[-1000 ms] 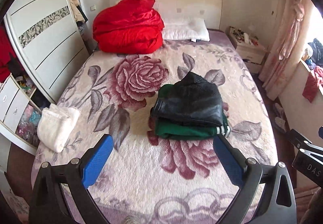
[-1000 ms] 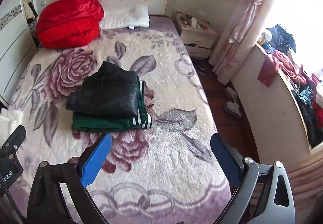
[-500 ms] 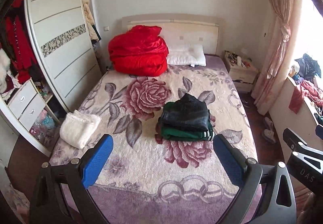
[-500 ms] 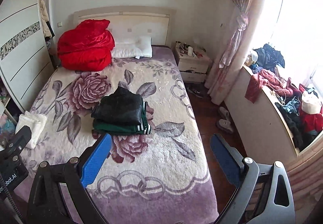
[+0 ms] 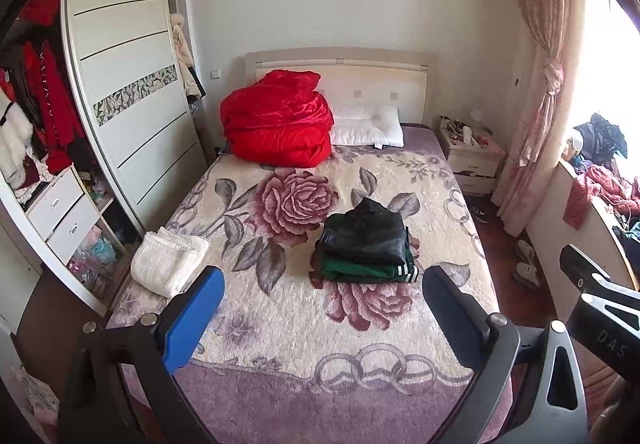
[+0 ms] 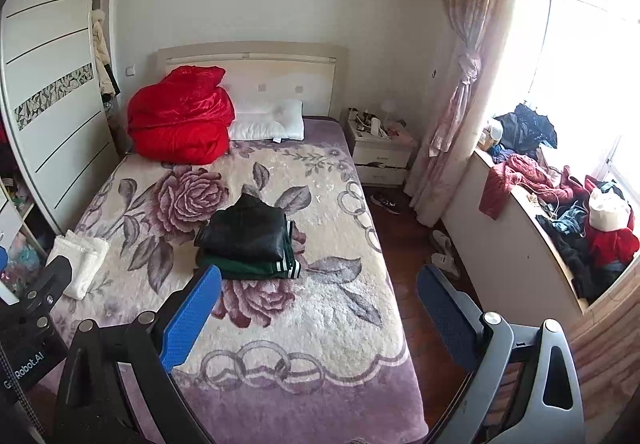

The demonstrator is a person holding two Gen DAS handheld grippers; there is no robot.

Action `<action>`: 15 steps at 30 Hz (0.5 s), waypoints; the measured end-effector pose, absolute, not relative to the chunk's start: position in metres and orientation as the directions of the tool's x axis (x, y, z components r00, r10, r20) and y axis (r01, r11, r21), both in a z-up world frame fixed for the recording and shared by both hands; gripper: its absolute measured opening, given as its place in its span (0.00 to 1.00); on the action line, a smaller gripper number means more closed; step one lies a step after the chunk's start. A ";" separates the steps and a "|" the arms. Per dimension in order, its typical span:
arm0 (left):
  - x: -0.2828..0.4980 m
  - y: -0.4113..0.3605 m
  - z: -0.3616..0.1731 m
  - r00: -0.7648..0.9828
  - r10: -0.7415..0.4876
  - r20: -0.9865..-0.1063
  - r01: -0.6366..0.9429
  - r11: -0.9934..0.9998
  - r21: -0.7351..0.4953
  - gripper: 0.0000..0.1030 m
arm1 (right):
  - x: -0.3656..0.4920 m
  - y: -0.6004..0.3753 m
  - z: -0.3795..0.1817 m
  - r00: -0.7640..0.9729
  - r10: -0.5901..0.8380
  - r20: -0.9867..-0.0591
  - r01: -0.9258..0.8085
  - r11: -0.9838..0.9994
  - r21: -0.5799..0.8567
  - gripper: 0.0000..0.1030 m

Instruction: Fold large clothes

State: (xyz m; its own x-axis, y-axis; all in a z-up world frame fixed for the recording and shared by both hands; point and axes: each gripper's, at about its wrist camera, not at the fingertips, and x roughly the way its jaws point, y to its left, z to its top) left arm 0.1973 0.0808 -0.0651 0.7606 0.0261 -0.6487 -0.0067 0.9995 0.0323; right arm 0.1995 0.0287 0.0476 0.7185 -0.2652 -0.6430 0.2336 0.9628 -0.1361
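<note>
A folded black leather jacket [image 5: 366,231] [image 6: 248,230] lies on top of a folded green garment with white stripes [image 5: 360,271] [image 6: 252,269], stacked in the middle of the rose-patterned bed [image 5: 280,324] [image 6: 320,308]. My left gripper [image 5: 322,308] hangs open near the foot of the bed, well short of the stack, nothing between its blue pads. My right gripper [image 6: 318,308] is open too, over the bed's right edge, holding nothing. A folded white garment [image 5: 168,264] [image 6: 82,262] rests at the bed's left edge.
A red quilt [image 5: 276,132] and a white pillow [image 5: 368,126] sit by the headboard. A wardrobe [image 5: 120,92] stands left, a nightstand [image 6: 380,152] right of the bed. Loose clothes [image 6: 580,228] pile on the window ledge. Slippers [image 6: 442,248] lie on the floor.
Both grippers have pulled back and up from the stack, so the whole bed and room come into view. The stack has not moved. Both stay open.
</note>
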 end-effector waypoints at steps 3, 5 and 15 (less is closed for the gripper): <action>0.196 0.079 -0.065 0.749 0.009 -0.663 0.008 1.000 0.021 0.99 | 0.195 0.029 0.050 0.712 -0.271 -0.648 0.232 0.961 -0.147 0.97; 0.196 0.077 -0.064 0.745 0.003 -0.667 0.016 1.000 0.022 1.00 | 0.194 0.027 0.054 0.714 -0.256 -0.652 0.224 0.965 -0.133 0.98; 0.192 0.085 -0.047 0.774 0.033 -0.633 -0.021 0.999 0.027 1.00 | 0.204 0.025 0.067 0.731 -0.226 -0.643 0.195 0.973 -0.120 1.00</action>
